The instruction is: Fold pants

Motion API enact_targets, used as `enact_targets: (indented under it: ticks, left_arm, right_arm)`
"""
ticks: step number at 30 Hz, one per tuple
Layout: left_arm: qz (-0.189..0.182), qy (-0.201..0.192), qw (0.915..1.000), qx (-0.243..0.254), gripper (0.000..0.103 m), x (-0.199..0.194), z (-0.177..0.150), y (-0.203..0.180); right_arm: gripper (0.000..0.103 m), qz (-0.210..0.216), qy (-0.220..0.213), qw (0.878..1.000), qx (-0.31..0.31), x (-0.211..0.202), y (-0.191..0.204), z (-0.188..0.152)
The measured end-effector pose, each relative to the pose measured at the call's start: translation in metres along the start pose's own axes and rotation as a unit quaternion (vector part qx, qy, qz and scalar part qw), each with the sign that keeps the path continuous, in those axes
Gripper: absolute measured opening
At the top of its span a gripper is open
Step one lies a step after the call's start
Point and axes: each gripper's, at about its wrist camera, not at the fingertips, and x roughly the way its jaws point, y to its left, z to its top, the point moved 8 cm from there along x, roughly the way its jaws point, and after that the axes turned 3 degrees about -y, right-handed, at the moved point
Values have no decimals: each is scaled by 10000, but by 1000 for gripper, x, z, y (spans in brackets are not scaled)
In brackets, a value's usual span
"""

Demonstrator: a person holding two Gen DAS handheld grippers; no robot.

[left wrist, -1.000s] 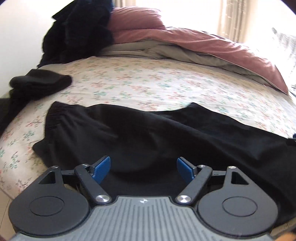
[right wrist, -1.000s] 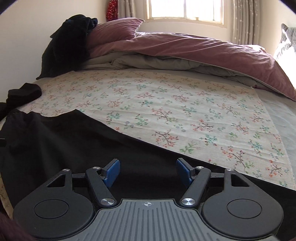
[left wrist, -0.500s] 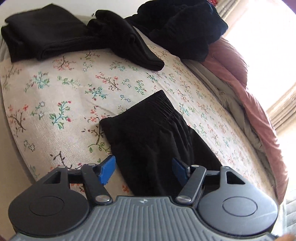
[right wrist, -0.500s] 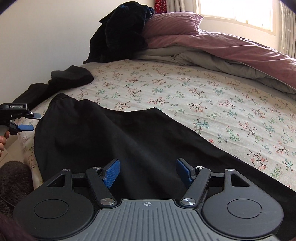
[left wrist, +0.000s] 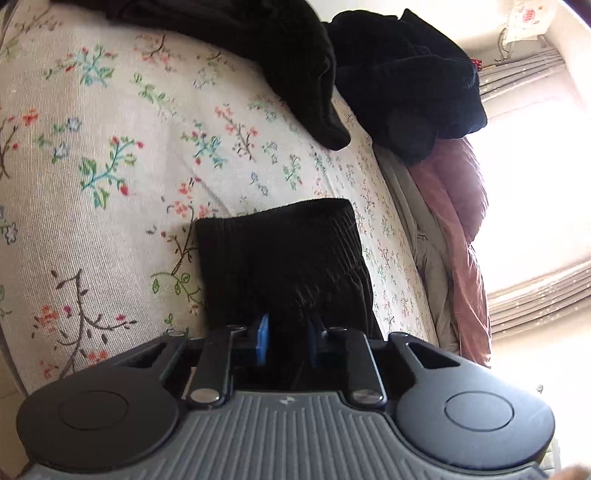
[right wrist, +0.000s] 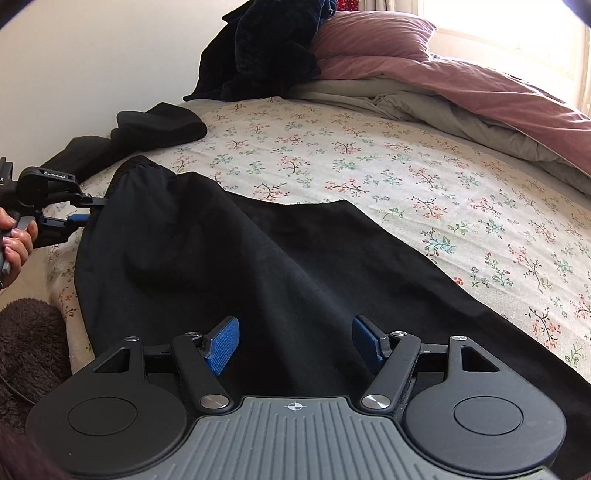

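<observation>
Black pants [right wrist: 258, 266] lie spread across the floral bed sheet, with the elastic waistband [left wrist: 280, 236] toward the left edge of the bed. My left gripper [left wrist: 286, 339] is shut on the waistband's corner; it also shows in the right wrist view [right wrist: 83, 212], held by a hand at the waistband. My right gripper [right wrist: 293, 341] is open, low over the middle of the pants leg, holding nothing.
Folded black clothes [right wrist: 147, 136] lie near the left bed edge. A dark heap [right wrist: 266, 48] sits against a pink pillow [right wrist: 369, 35]. A pink and grey duvet [right wrist: 480, 96] is bunched at the back. A brown fuzzy cloth [right wrist: 26, 350] is at lower left.
My left gripper has moved onto the waistband corner and shut on it. My right gripper has shifted left along the pants and stayed open.
</observation>
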Motion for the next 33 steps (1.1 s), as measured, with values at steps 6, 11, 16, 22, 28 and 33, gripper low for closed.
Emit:
enact_targets:
  ticks: [6,11,16,22,28,33]
  left_arm:
    - [1214,-618,9781,1570,27,-29,2,-18]
    - [2281,-208,9378,2609,47,-19,-10,-5]
    - [2149,-1155,9114,3314,60,-50,-4,-50]
    - [774,-742,9049,4120,64,-16,-30,-110]
    - [293,-560,8598,5067,64,45,-53,-111]
    - [659,-234,8511,5203,64,69,-51,-72]
  right_arm:
    - [68,-118,66,9998,-110,4,-6,1]
    - [68,-299,143,9991,-248,17,-21,11]
    - [68,-343,90,9992,-197,39,-47,41]
    - [66,-111,176,9993,322,94,-74,79]
    - [52,290,429,9918,1170,146,-91,93]
    - [7,874,679,9767,1839,169,-91,91]
